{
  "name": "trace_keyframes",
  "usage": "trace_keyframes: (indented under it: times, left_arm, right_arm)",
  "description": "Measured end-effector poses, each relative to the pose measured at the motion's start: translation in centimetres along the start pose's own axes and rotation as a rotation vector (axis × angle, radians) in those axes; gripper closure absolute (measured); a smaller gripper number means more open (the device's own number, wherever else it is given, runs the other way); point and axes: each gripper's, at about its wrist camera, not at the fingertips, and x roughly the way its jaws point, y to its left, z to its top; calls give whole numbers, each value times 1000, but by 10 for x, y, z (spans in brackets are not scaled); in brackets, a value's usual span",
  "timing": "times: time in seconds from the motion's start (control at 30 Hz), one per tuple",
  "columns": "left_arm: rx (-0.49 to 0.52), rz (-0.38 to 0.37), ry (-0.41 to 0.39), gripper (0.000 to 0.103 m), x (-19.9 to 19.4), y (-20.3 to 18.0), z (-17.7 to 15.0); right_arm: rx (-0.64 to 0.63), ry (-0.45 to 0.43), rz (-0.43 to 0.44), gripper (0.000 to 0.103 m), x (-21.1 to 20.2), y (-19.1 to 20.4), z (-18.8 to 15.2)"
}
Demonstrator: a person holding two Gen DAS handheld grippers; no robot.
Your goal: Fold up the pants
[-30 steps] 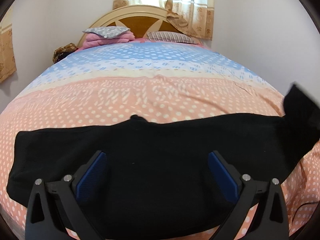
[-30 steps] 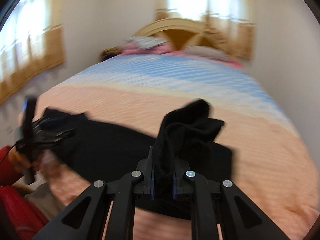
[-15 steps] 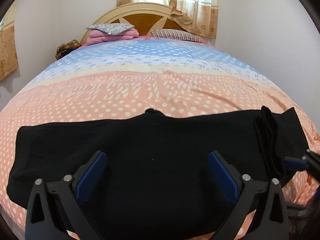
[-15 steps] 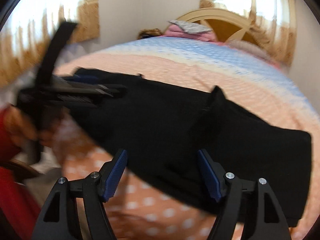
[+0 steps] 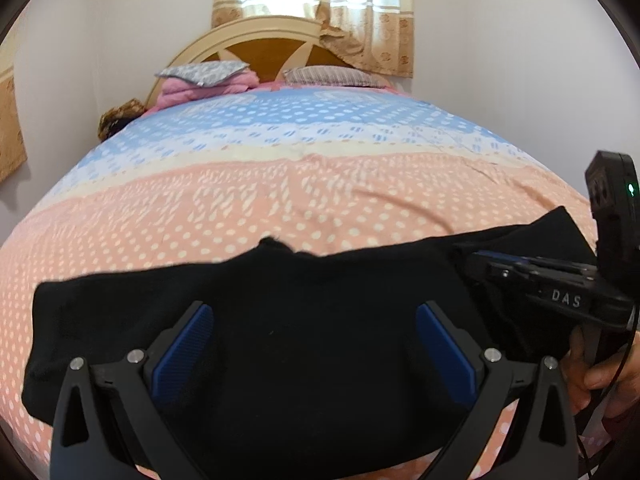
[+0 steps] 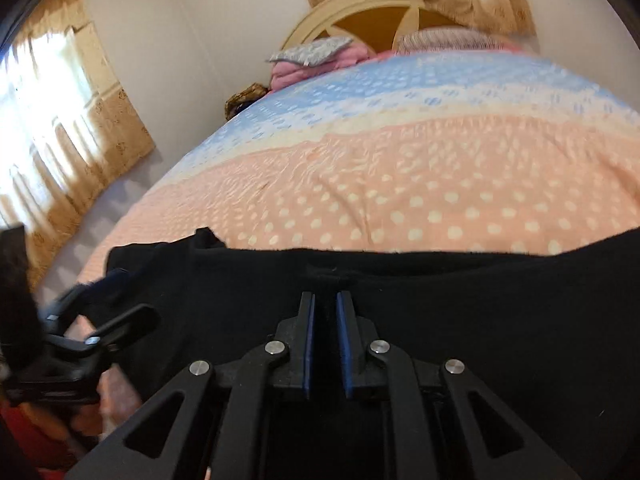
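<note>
1. Whereas 0.5 s ago spread wide over the cloth, now pinching: right gripper (image 6: 325,312) nearly shut on a ridge of the black pants (image 5: 280,320), lying flat across the near, peach end of the bedspread (image 5: 304,184).
2. Hovering wide apart, gripping nothing: left gripper (image 5: 312,344), same as before.
3. Likely meaning next fold starting w/ right side.
4. Showing the pinch itself: right view only. Showing pants' full spread end to end: left view only.

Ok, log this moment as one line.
pants flat on bed | left gripper open over pants | right gripper shut on pants
</note>
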Motion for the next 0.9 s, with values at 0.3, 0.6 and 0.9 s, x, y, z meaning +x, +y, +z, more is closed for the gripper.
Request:
trace_keyframes:
  times: [0.3, 0.6, 0.9]
  left_arm:
    - [103, -146, -97, 0, -10, -64, 40]
    - [177, -171, 49, 0, 43, -127, 20]
    - [92, -99, -39, 0, 1, -53, 36]
  right_arm:
    - [121, -228, -91, 91, -115, -50, 24]
    - [294, -85, -245, 91, -90, -126, -11]
    - [307, -240, -228, 91, -125, -103, -15]
